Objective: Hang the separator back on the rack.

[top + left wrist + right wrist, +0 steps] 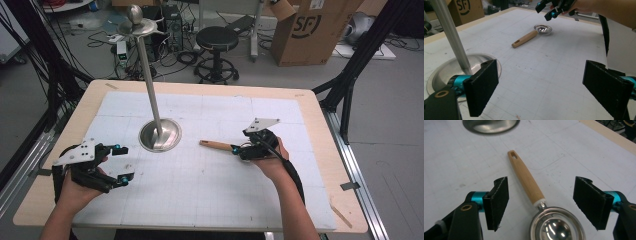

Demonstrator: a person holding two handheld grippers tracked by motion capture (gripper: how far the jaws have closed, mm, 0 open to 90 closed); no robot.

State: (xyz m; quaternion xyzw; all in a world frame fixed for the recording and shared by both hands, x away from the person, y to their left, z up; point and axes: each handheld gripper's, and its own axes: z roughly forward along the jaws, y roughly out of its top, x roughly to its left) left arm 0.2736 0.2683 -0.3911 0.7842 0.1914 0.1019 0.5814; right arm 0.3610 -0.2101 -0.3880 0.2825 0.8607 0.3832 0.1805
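A small metal ladle with a light wooden handle (216, 145) lies on the white gridded mat (210, 195), right of centre. In the right gripper view its handle (525, 177) points away and its shiny bowl (556, 226) lies close below. My right gripper (545, 202) stands open, one jaw on each side of the ladle's neck, and the pads do not touch it. From above, the right gripper (239, 145) hovers over the bowl end. My left gripper (122, 164) is open at the mat's left side with nothing between its jaws. In its own view the left gripper (544, 90) faces the ladle (526, 38) from a distance.
A metal stand has a round dished base (160, 135), and a tall thin pole (150, 75) rises to a hook plate (136, 24). It stands left of the ladle, near my left gripper. The wooden table's edge (320, 125) frames the mat. A stool and cardboard boxes are on the floor behind.
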